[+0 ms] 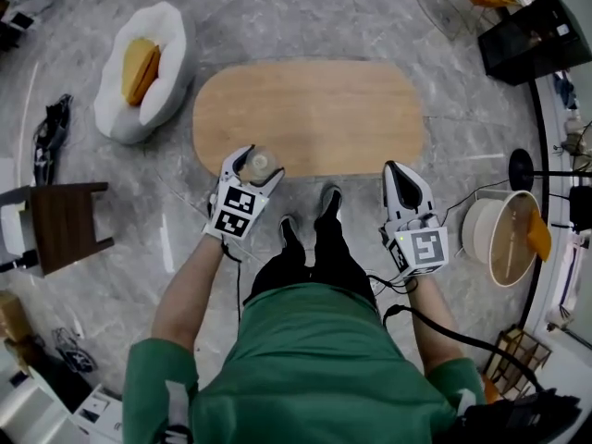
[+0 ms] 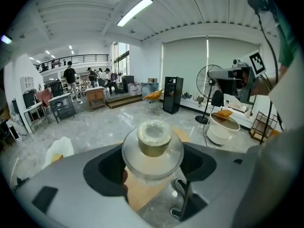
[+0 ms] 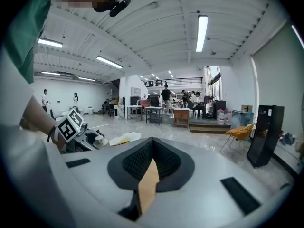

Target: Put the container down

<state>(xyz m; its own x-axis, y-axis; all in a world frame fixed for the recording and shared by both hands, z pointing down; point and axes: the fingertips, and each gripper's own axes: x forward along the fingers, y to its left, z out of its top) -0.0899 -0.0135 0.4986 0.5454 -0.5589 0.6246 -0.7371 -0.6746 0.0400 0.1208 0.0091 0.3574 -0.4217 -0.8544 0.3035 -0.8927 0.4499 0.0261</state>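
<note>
clamped between my left gripper's (image 1: 248,176) jaws, the container (image 2: 152,148) hangs above the table (image 1: 314,109) at frame centre, not yet set down; right gripper (image 1: 404,185) pressed together, empty.

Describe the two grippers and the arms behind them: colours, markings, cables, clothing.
Both the left gripper and the right gripper have smooth white-grey shells that taper to two jaws lined with black ribbed pads. Each carries a cube with black-and-white square markers. A black cable trails back from the right one. The person wears a green top with short sleeves.
</note>
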